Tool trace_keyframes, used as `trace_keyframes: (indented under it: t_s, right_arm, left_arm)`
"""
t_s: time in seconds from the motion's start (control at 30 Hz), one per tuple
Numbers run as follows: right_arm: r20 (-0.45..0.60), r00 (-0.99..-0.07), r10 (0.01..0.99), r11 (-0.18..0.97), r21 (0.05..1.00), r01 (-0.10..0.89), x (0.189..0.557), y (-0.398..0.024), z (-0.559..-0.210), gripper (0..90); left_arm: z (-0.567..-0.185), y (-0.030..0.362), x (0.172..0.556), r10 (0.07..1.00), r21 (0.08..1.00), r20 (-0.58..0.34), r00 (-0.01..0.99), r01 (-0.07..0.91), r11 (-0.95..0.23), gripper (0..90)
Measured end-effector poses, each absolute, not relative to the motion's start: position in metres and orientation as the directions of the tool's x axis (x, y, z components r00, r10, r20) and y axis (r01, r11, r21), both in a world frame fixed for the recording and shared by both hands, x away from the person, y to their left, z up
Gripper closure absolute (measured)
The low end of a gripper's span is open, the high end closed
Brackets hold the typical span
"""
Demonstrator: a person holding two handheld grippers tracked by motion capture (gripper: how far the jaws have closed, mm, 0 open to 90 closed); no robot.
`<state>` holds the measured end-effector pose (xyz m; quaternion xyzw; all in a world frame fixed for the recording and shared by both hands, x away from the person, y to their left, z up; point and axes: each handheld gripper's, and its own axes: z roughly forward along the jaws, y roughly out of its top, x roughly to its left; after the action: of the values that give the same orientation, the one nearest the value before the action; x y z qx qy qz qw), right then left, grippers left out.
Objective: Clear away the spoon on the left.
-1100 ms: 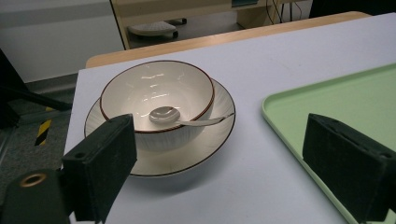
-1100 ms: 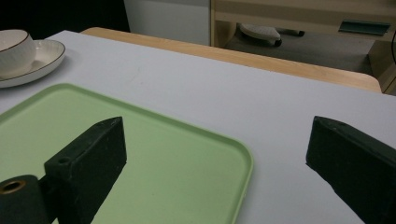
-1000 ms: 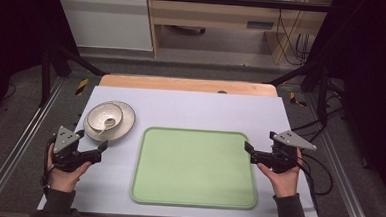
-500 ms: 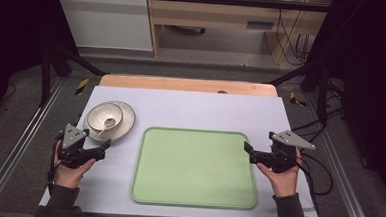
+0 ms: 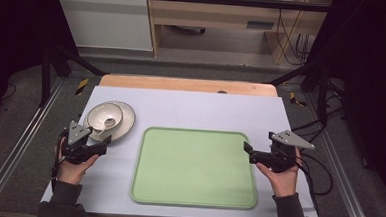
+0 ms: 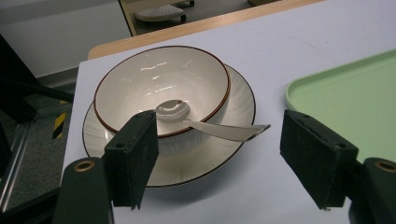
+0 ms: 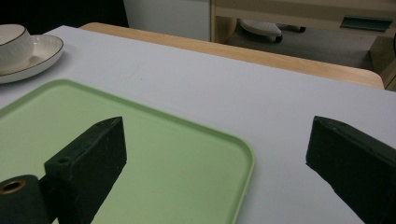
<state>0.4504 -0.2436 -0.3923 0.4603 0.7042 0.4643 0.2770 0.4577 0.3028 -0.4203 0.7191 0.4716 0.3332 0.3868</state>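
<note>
Moved: left gripper (image 5: 103, 145) brought nearer spoon (image 6: 212, 125), jaws narrowing, nothing clamped.
Right gripper (image 5: 249, 150): jaws apart, beside tray (image 5: 192, 198).
Risk: spoon flipped from bowl (image 6: 161, 88) by off-centre closure.

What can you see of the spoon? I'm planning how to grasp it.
The spoon looks like shiny metal. Its head lies inside the bowl, hollow side up; its handle leans over the bowl's near rim and juts out above the plate, ending in a flat squared tip. The bowl stands on the plate, left of the green tray. The left gripper has been closing, jaws either side of the handle, not touching it.
</note>
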Motion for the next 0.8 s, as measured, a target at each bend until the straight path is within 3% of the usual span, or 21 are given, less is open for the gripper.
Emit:
trace_keyframes:
  t_s: [0.8]
  right_arm:
    - [0.034, -0.425, 0.905, 0.154, 0.903, 0.401, 0.4515, -0.2415, -0.3939, 5.6]
  left_arm:
    - [-0.4218, 0.2991, 0.4590, 0.939, 0.869, 0.147, 0.312, 0.413, -0.274, 65.6]
